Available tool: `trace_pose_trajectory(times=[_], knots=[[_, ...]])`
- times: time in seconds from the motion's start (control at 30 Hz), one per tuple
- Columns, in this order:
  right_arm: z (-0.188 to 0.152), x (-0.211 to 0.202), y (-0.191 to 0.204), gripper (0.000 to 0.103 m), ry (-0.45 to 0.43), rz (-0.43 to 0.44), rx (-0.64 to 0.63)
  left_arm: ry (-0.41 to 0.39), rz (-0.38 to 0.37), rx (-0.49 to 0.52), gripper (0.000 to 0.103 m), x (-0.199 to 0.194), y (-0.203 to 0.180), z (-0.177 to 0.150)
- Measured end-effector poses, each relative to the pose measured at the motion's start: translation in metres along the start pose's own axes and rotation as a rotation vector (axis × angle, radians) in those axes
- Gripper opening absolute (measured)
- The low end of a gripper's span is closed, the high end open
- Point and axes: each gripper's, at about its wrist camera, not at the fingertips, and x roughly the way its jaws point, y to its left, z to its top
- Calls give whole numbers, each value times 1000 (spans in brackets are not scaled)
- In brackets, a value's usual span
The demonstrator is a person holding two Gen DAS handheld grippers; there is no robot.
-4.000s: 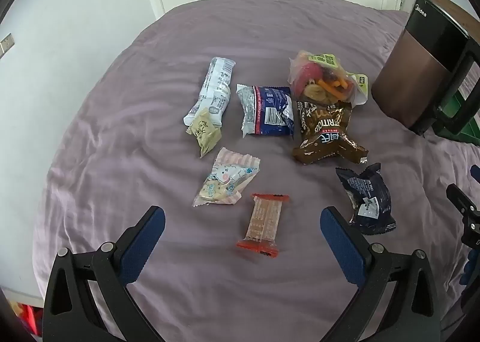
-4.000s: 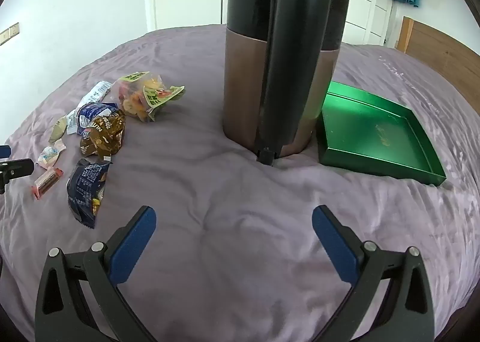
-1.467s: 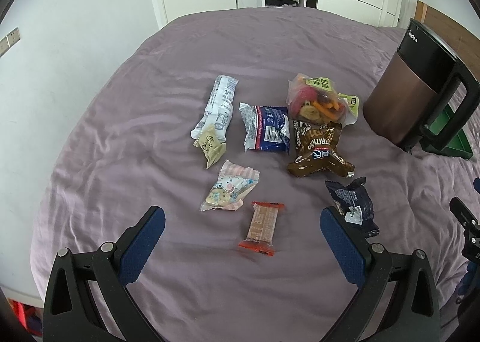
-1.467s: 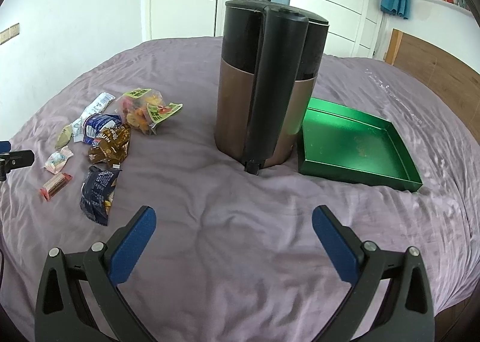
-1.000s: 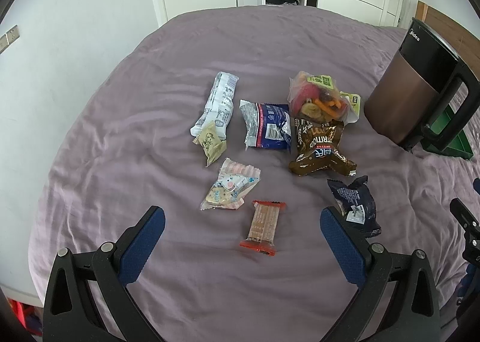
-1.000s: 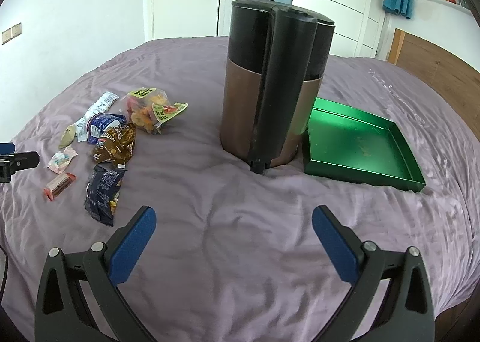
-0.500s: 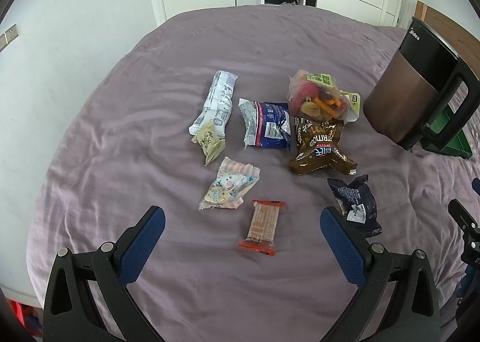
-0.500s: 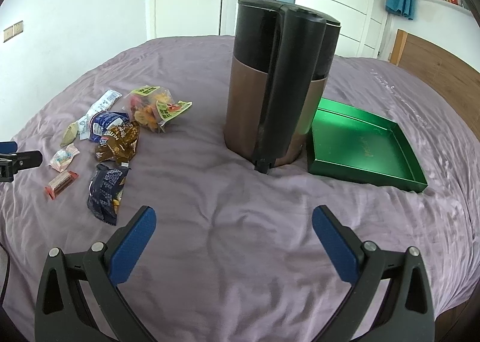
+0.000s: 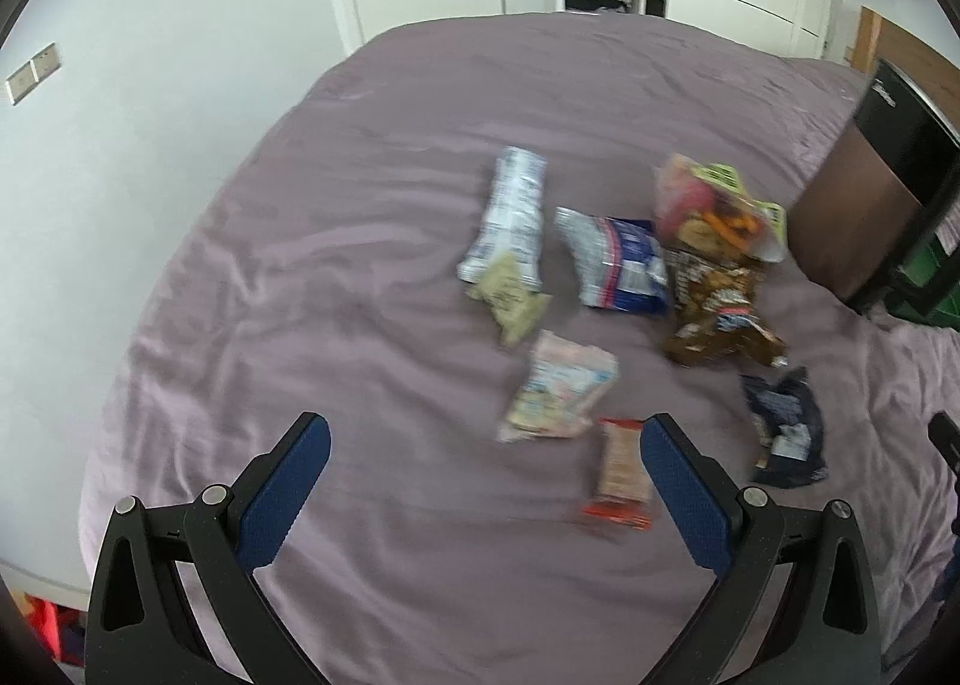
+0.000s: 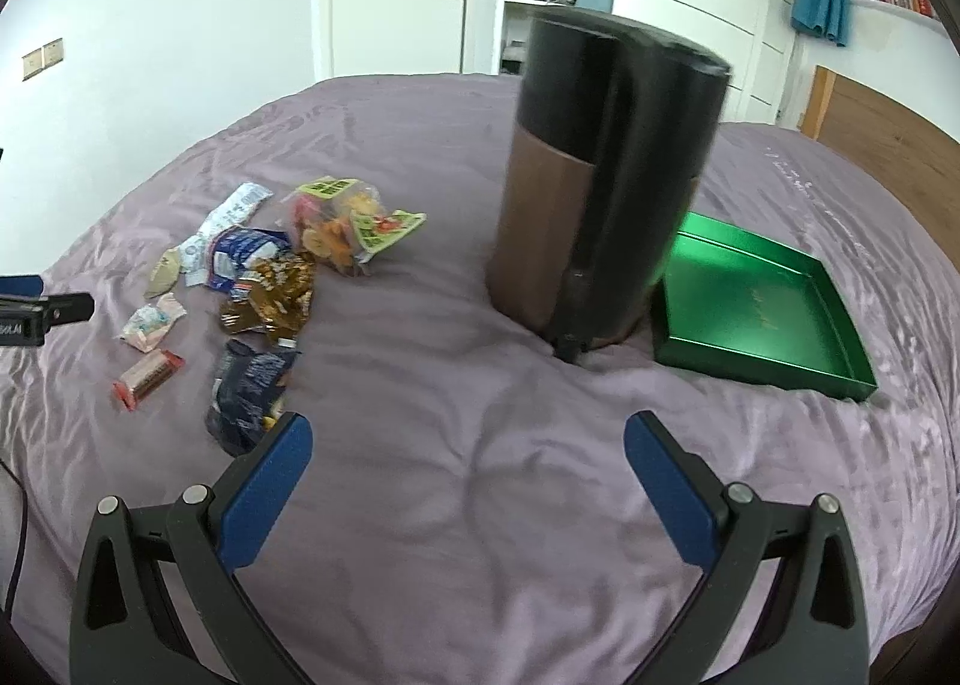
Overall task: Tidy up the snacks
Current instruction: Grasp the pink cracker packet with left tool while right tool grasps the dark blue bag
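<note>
Left view has swung left: snacks (image 9: pixel 624 319) now sit right of centre, blurred. Left gripper (image 9: pixel 483 481) and right gripper (image 10: pixel 468 472) both wide, empty. Snacks lie clustered on bed (image 10: pixel 450 475), left of bin (image 10: pixel 600 175); tray (image 10: pixel 756 307) beside bin.

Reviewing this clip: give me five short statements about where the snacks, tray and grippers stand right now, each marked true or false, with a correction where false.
1. Both the left gripper and the right gripper are open and hold nothing. True.
2. The green tray already holds snack packets. False: nothing lies in it.
3. The green tray sits right beside the brown and black appliance. True.
4. The red-ended wafer bar lies on the purple bedspread. True.
5. The dark blue packet stands on top of the appliance. False: it lies on the bedspread near the right gripper.
</note>
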Motion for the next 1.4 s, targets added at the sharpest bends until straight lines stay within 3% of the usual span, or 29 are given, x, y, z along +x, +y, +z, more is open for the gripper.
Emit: trace_pose_trajectory(times=[0.17,0.43,0.6,1.4], knots=[[1,16,26,103,28,69,-19,26,3,26,102,16,2,4],[2,41,56,103,70,136,-48,76,-54,115,102,39,-27,-5],[2,53,59,103,85,147,-47,92,-92,152,102,39,-35,-16],[10,75,70,103,120,191,-32,160,-105,161,102,61,-37,-15]])
